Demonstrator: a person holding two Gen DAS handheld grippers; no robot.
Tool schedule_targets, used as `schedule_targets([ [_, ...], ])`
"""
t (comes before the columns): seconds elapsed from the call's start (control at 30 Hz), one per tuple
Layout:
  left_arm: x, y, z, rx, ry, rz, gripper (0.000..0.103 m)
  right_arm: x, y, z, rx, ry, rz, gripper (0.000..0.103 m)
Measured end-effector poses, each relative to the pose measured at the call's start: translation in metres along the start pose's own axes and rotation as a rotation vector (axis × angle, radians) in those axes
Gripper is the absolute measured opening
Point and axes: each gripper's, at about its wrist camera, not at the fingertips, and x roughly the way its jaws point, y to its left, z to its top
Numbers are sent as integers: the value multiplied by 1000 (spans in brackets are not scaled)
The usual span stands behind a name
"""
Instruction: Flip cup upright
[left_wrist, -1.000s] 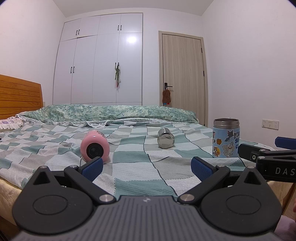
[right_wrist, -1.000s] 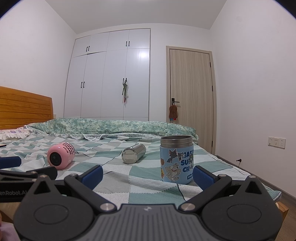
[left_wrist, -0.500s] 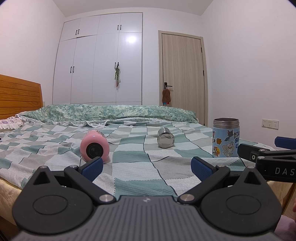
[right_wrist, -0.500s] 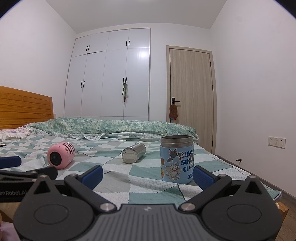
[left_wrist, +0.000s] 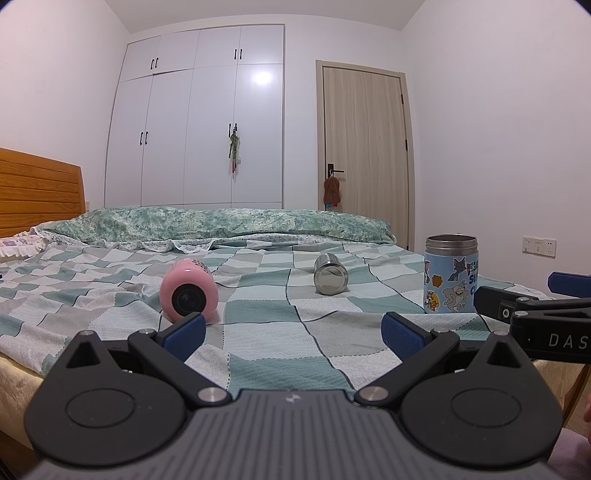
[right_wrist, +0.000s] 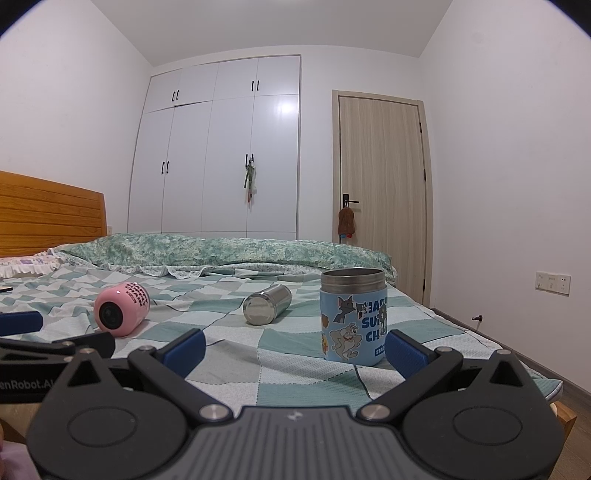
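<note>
A pink cup (left_wrist: 188, 290) lies on its side on the checked bed cover, its base toward me; it also shows in the right wrist view (right_wrist: 121, 308). A steel cup (left_wrist: 330, 275) lies on its side mid-bed, also in the right wrist view (right_wrist: 266, 304). A blue cartoon cup (left_wrist: 450, 280) stands upright at the right, close ahead in the right wrist view (right_wrist: 354, 317). My left gripper (left_wrist: 291, 334) is open and empty, short of the pink cup. My right gripper (right_wrist: 293, 347) is open and empty, its right finger just in front of the blue cup.
The bed (left_wrist: 258, 332) has a wooden headboard (left_wrist: 37, 195) at the left and a rolled green quilt (left_wrist: 221, 225) at the far side. A white wardrobe (left_wrist: 195, 122) and a wooden door (left_wrist: 365, 155) stand behind. The bed's near edge lies under both grippers.
</note>
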Motion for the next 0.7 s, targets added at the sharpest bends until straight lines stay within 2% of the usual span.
schedule_targets([
  [0.37, 1, 0, 1, 1, 9, 2, 103, 2, 0, 1, -6, 8, 1, 103],
  [0.53, 8, 10, 15, -32, 48, -20, 103, 6, 4, 11, -30, -2, 47, 103],
  [0.7, 16, 19, 32, -16, 31, -8, 103, 26, 6, 30, -36, -23, 88, 103],
])
